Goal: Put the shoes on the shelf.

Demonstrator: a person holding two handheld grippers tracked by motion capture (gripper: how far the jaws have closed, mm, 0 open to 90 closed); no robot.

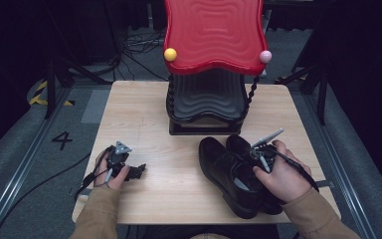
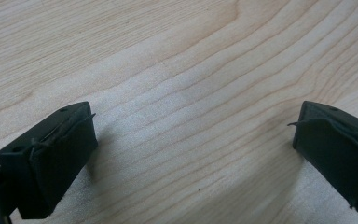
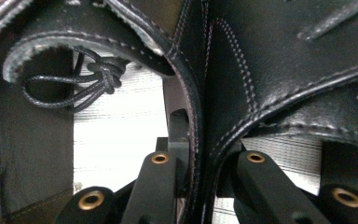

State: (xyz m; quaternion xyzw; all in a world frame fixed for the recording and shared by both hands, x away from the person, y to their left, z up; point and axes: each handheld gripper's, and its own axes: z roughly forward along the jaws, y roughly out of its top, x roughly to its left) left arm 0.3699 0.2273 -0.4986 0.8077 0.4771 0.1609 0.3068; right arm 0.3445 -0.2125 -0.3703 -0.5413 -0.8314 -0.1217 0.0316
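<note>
Gripping black shoes [image 1: 229,172] with right tongs [image 1: 258,157]

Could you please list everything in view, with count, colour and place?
shoes: two, black leather, near right of table, side by side
shoe rack: one, black wavy shelf under a red wavy top, far middle of table
balls: two, yellow and pink, on the red top's front corners
table: one, light wood
left gripper: black, jaws open over bare wood, near left
right gripper: black, jaws shut on the shoes' inner walls
</note>
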